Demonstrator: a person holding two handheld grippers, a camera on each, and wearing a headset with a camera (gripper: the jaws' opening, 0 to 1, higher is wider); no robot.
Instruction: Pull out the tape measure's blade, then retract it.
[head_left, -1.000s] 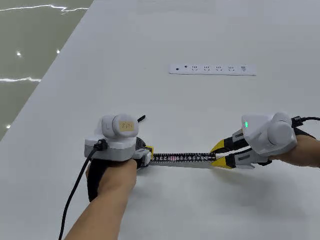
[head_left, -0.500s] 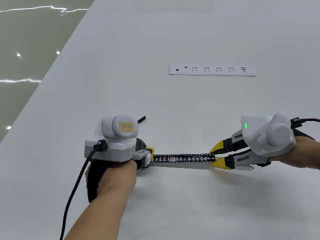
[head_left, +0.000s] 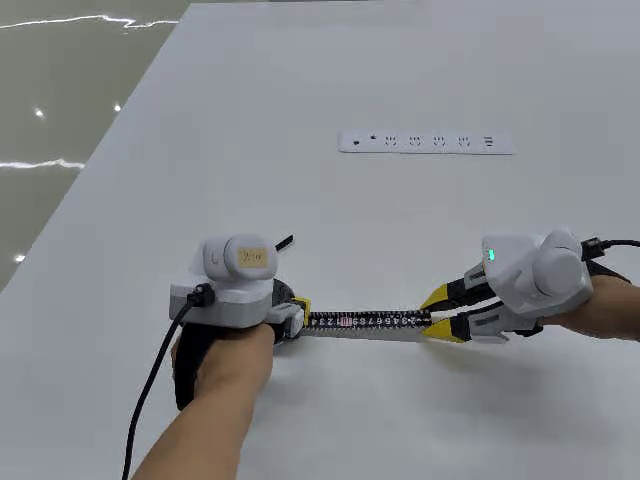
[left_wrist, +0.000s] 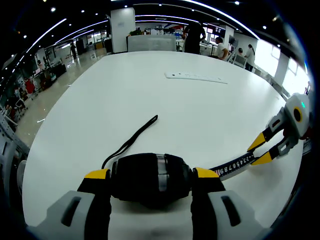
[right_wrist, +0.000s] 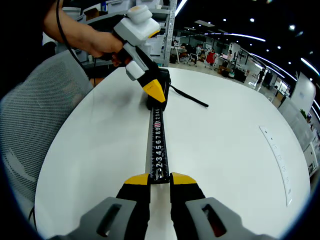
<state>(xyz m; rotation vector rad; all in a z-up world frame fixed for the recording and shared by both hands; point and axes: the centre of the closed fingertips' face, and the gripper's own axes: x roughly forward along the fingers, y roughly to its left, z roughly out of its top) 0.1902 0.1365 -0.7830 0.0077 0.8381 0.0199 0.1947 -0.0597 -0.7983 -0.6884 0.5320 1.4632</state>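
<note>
Tabletop (head_left: 400, 60) is smooth, white and bare around the work, and is judged to give little grip to anything resting on it. Left gripper (head_left: 295, 312) sits toward the near edge, left of centre. Its jaws are spread wide and closed against both flanks of the tape measure case (left_wrist: 150, 181). A hard pull could drag gripper and case together along the near edge instead of paying out the blade (right_wrist: 157, 145). The rounded black body could also twist out of the hold if the pull leaves the blade's line. Right gripper (right_wrist: 160, 179) is well apart from the left one, further right along the near edge. Its jaws are narrowed to a thin gap and pinched on the blade's free end. This is judged the weakest point, because the contact patch is small and the blade looks thin and slick. A loss of pinch would let the spring snap the blade back into the case uncontrolled, whipping its end. A short length is drawn out and runs straight between the two grippers, low over the tabletop; whether it touches the surface cannot be told. Raising or rolling either hand could kink it, and a kinked blade tends to jam at the case mouth on retraction. Wrist strap (left_wrist: 132, 140) trails loose from the case toward the far edge. It lies clear of the blade but could be caught under the case if the case slides.
</note>
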